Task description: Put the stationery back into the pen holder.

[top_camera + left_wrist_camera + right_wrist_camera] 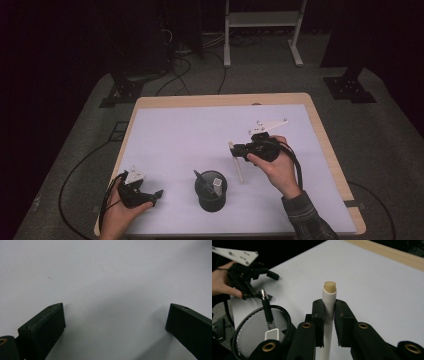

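Right claw [329, 315]: jaws clamped on a white stick [328, 315] with a yellowish tip, held above the white sheet [190, 135] covering the desk [320, 125]. In the high view the stick [238, 162] hangs down from the claw, right of a black mesh cup [210, 191]. The cup holds a dark pen [267, 311] and a white-capped item [272, 335]. Left claw [115, 317]: jaws apart, nothing between them, just above the sheet, near the desk's front left, left of the cup.

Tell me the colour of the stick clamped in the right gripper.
The stick is white with a yellowish tip, clearest in the right gripper view.
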### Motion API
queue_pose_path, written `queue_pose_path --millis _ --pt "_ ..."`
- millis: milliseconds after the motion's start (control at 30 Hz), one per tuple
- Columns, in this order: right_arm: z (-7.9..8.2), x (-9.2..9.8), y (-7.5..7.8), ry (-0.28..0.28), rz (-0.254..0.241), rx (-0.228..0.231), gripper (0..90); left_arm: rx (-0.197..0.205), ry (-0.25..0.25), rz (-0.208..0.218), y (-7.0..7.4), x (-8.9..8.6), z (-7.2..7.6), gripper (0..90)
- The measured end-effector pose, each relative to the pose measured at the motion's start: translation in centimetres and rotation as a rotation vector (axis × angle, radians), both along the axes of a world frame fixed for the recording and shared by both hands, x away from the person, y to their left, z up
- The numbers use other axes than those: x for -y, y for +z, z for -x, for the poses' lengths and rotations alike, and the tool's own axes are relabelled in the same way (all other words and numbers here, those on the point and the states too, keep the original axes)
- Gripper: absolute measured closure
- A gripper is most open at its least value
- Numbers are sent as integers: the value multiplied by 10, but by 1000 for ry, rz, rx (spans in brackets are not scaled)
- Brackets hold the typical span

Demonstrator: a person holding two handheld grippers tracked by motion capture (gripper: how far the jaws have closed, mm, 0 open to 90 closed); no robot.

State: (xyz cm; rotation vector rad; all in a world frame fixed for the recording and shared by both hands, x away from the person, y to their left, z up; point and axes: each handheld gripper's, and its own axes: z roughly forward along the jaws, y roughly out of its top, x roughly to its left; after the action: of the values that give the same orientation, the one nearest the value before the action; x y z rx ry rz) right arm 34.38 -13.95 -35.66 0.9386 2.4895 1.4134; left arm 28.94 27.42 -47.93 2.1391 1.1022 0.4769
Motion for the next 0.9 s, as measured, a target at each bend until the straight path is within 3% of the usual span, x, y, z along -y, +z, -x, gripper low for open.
queue_pose_path --millis 400,900 --pt "25 6 29 45 -98 106 781 2 0 0 0 0 0 14" --pt "47 -1 48 111 -183 187 781 -1 -3 -5 0 0 0 14"
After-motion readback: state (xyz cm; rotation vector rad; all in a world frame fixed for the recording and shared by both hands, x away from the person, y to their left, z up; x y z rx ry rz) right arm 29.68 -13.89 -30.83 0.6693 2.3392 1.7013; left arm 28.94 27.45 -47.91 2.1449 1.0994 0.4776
